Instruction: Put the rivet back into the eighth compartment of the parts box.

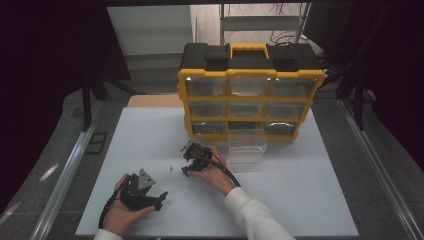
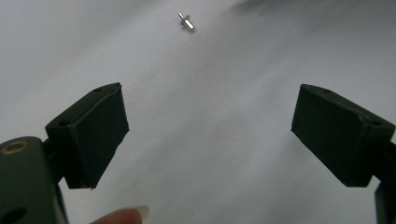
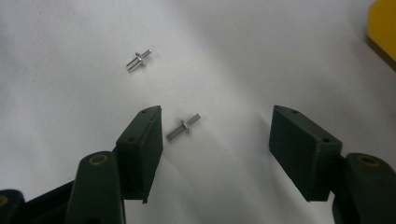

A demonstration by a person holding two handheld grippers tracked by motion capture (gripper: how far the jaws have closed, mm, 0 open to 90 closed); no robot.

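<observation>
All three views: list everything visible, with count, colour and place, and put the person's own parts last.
Organiser case: one, yellow and black with clear drawers, far side of the table.
Drawer: one, clear, pulled out and standing on the sheet in front of the case.
Sheet: one, white, covering the table.
Metal pins: two, silver, on the sheet; one lies between the right tool's open jaws, untouched, the other beyond them.
Left tool: black, jaws open, near edge of the sheet.
Right tool: black, jaws open, mid-sheet.
Sleeve: white, right forearm.
</observation>
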